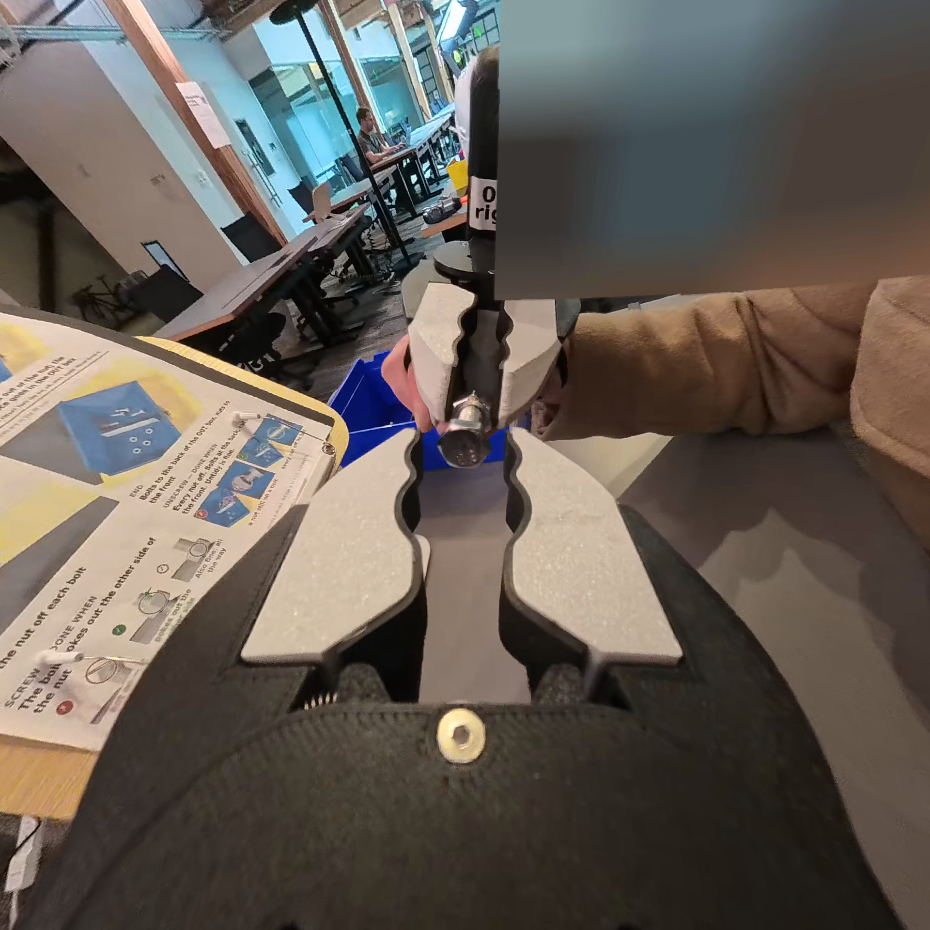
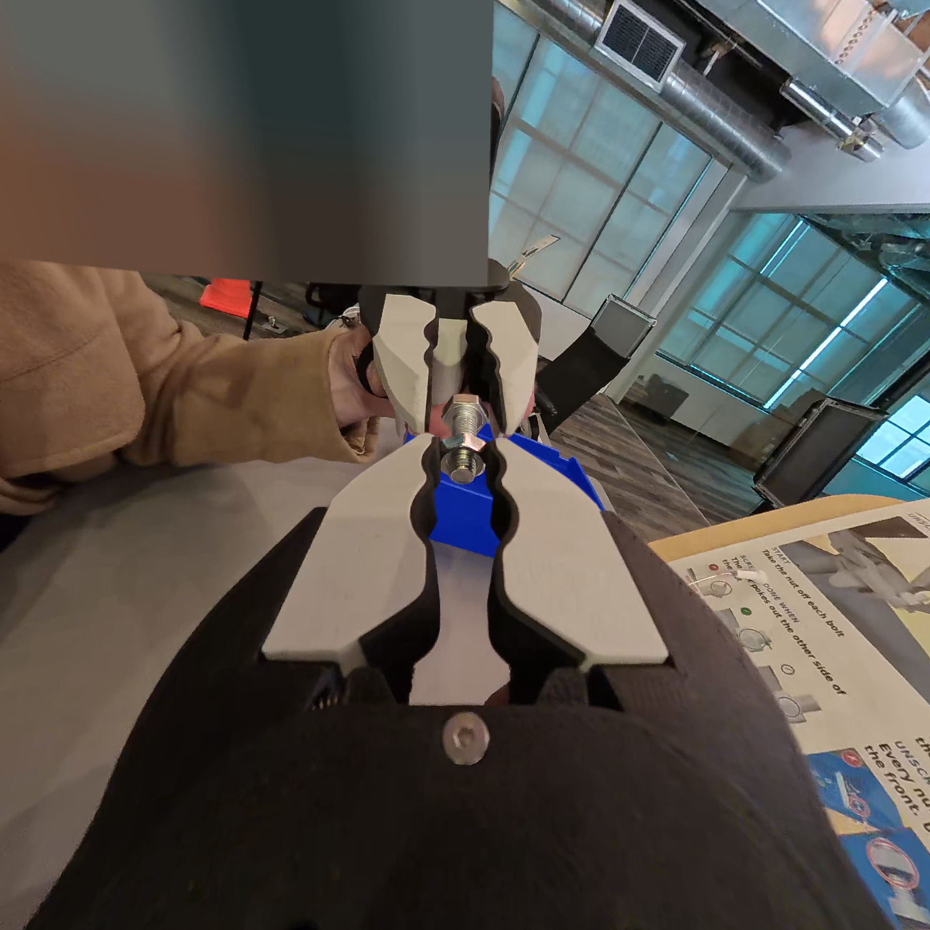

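A silver bolt (image 2: 460, 421) with a nut (image 2: 465, 444) on its thread hangs in the air between the two grippers, which face each other. My right gripper (image 2: 463, 440) is shut on the nut, and the threaded end points toward its camera. In the left wrist view the right gripper (image 1: 470, 410) pinches the nut (image 1: 470, 402). My left gripper (image 1: 460, 435) is open. The bolt's head (image 1: 460, 450) lies between its fingertips with a gap on each side. A blue bin (image 1: 367, 422) stands on the table below the bolt.
An instruction sheet (image 1: 126, 503) on a wooden board lies at the left gripper's side; it also shows in the right wrist view (image 2: 815, 629). The grey table (image 2: 126, 578) runs under both grippers. Tan sleeves (image 1: 704, 367) reach in. Office desks and a seated person stand far behind. The tips of both grippers are at nearly the same place.
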Demonstrator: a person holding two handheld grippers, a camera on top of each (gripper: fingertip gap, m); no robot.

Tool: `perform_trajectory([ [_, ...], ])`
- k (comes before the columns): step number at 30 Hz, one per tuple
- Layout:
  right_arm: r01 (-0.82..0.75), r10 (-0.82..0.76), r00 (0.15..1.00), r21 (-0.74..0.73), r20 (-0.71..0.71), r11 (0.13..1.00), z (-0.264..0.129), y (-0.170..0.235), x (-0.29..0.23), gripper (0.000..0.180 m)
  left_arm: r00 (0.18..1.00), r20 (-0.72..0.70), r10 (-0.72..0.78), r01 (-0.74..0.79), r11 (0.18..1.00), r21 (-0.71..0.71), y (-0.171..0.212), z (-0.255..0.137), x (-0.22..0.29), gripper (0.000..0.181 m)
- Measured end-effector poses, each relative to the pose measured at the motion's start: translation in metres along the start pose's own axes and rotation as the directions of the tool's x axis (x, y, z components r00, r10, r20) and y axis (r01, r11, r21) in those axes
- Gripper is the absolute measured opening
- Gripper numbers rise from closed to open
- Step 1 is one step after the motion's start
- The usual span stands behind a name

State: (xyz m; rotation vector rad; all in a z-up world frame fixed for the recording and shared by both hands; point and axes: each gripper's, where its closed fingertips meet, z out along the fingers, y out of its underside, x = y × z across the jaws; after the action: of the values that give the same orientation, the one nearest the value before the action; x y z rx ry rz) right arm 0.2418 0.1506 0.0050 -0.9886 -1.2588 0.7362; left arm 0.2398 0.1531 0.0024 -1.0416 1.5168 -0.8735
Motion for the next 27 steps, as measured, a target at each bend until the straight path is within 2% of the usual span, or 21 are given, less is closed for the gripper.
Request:
perform_trajectory([
  [5,-0.012,0.012,1.0,0.017,0.012,1.0,0.002,0.0,-0.002,0.017,1.0,-0.029,-0.009,0.01,1.0,0.011,0.002,0.001,0.003,0.019],
  [17,-0.014,0.015,1.0,0.049,-0.02,0.999,0.001,-0.003,0.003,0.017,1.0,0.005,0.016,-0.016,0.999,0.033,0.003,0.002,-0.002,0.018],
  [19,-0.033,0.036,0.999,0.079,-0.029,0.996,-0.002,-0.007,0.006,0.031,0.999,0.026,0.023,-0.024,0.999,0.029,0.004,0.002,-0.005,0.018],
  [21,-0.07,0.072,0.997,0.074,-0.023,0.995,-0.003,-0.005,0.009,0.038,0.999,0.036,0.022,-0.024,0.999,0.04,0.003,0.0,-0.007,0.018],
  [27,-0.131,0.13,0.991,0.024,0.017,0.991,0.004,0.008,0.005,0.039,0.998,0.063,0.012,-0.017,0.997,0.073,0.0,-0.004,-0.012,0.018],
])
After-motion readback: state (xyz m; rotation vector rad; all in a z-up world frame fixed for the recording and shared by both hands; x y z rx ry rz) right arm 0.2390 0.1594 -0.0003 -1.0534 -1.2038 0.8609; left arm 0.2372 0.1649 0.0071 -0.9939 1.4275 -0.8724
